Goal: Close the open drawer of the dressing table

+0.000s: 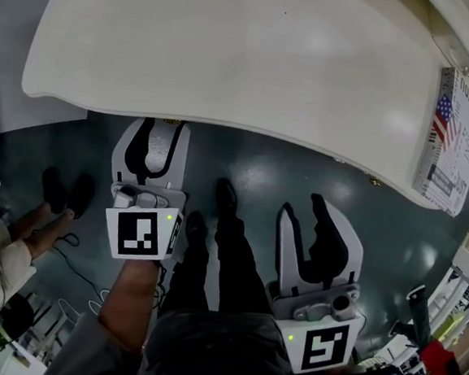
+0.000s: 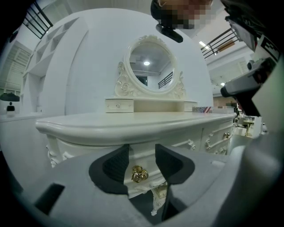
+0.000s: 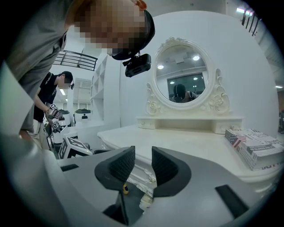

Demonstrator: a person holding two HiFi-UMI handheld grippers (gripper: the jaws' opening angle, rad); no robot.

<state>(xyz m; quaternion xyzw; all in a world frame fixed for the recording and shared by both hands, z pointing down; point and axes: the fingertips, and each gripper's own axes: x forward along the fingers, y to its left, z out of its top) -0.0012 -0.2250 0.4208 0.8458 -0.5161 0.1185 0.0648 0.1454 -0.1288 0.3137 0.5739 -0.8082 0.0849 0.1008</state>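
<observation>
The cream dressing table [image 1: 230,52] fills the top of the head view. My left gripper [image 1: 152,147] is held at its front edge, open, with nothing between the fingers. In the left gripper view the jaws [image 2: 142,162] frame a gold drawer handle [image 2: 139,174] on the carved drawer front [image 2: 142,153] under the top, a little apart from it. I cannot tell how far that drawer stands out. My right gripper [image 1: 312,230] hangs lower and to the right, open and empty, away from the table. Its own view [image 3: 143,164] looks across the tabletop [image 3: 186,142] from the side.
A flag-printed book [image 1: 451,136] lies at the table's right end. An oval mirror [image 2: 148,66] and a small drawer box [image 2: 119,104] stand at the back. More drawers [image 2: 219,137] are on the right side. My legs [image 1: 228,256] stand below, and a person [image 1: 1,244] crouches at the left.
</observation>
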